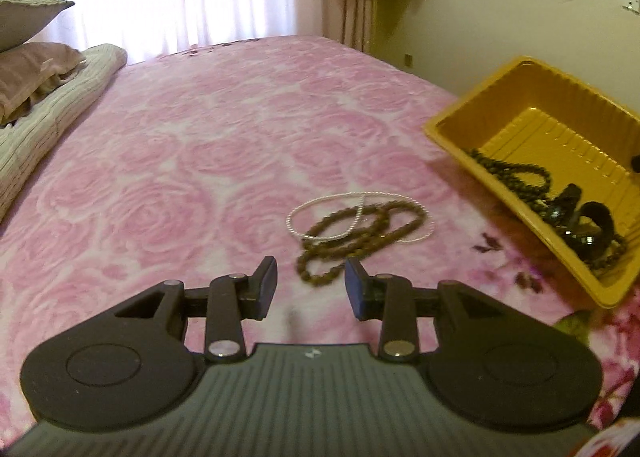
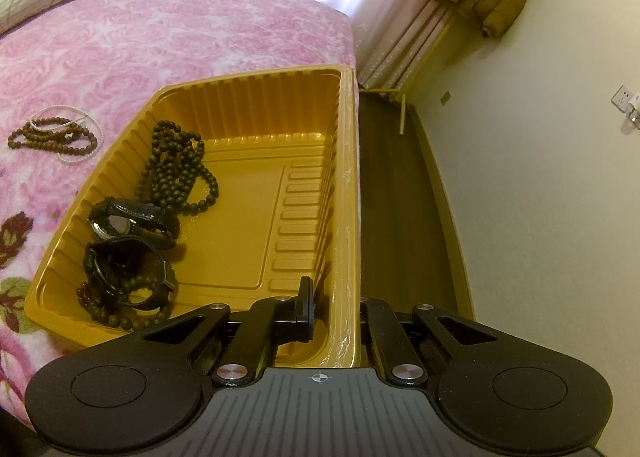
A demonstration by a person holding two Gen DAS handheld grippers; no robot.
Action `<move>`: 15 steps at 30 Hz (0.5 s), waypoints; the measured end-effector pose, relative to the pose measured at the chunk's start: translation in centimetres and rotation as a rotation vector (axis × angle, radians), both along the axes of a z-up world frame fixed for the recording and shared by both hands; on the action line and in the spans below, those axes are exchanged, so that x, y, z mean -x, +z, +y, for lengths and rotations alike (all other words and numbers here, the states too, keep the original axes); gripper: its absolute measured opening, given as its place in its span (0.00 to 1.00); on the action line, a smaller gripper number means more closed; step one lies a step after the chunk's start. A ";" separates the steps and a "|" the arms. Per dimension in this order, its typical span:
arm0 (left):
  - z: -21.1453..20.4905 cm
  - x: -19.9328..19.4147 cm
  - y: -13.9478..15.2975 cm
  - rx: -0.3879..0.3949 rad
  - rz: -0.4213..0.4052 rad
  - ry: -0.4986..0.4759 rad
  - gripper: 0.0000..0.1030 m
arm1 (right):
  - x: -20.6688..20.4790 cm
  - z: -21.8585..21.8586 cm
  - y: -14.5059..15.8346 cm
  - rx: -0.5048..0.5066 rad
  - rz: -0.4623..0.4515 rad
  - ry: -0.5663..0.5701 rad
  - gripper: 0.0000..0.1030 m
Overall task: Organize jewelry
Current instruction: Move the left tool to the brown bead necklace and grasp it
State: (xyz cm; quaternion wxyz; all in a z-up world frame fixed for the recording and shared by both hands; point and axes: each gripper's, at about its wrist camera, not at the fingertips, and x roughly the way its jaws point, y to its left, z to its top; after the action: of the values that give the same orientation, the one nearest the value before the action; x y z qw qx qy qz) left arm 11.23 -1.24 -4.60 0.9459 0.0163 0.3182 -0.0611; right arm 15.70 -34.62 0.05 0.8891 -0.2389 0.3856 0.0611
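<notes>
Jewelry left to sort lies on the pink bed (image 1: 224, 145), near its right side: a brown bead string (image 1: 352, 233) looped over a thin pearl strand (image 1: 320, 213), the two tangled together just beside the yellow tray (image 1: 452, 133). The tray sits at the bed's right edge and already holds dark beads (image 2: 176, 173) and two watches (image 2: 132, 221) along its left wall. The left gripper (image 1: 310, 289) hovers just short of the brown string with its jaws partway apart and nothing between them. The right gripper (image 2: 334, 309) is clamped on the tray's right wall, one finger inside and the other outside, steadying it. Both strings look light and limp, so they will sag and swing once lifted, and round beads may slip from flat pads. The pearl strand seems the more delicate; its thread could snag. A pinch across the brown string's near loop, where beads bunch, looks the safest hold. Since the strands cross, lifting one will probably drag the other, though how tightly they are tangled is hard to tell from here.
</notes>
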 end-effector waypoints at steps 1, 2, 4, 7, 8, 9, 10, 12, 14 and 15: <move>0.1 -0.1 -0.1 0.001 -0.001 0.004 0.32 | 0.0 0.0 0.0 -0.001 0.000 0.000 0.06; 0.0 -0.3 -0.2 0.001 0.000 0.006 0.32 | 0.0 0.0 0.0 -0.001 0.000 -0.001 0.06; 0.1 -0.7 -0.4 -0.005 -0.004 0.005 0.32 | 0.0 0.0 0.0 -0.001 0.001 -0.001 0.06; 0.0 -1.3 -0.5 -0.010 -0.005 0.004 0.32 | -0.1 -0.1 -0.2 0.002 0.003 -0.001 0.06; -0.1 -1.7 -0.6 -0.011 -0.002 0.000 0.32 | -0.2 -0.1 -0.3 0.002 0.004 -0.002 0.06; -0.1 -2.0 -0.7 -0.015 0.003 -0.006 0.32 | -0.2 -0.2 -0.3 0.002 0.004 -0.003 0.06; -0.1 -2.3 -0.8 -0.017 0.005 -0.008 0.32 | -0.2 -0.2 -0.3 0.002 0.005 -0.003 0.06; -0.2 -2.8 -1.1 -0.015 0.017 -0.020 0.32 | -0.3 -0.2 -0.4 0.002 0.006 -0.003 0.06; -0.2 -3.3 -1.4 -0.017 0.031 -0.027 0.32 | -0.4 -0.2 -0.4 0.004 0.007 -0.003 0.07; -0.2 -3.5 -1.6 -0.021 0.037 -0.030 0.32 | -0.4 -0.2 -0.5 0.005 0.008 -0.003 0.07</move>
State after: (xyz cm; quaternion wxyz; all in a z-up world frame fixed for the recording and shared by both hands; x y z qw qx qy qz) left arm 14.73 -1.45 -6.21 0.9386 0.0297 0.3361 -0.0721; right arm 16.11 -34.81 -0.42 0.8871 -0.2400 0.3898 0.0597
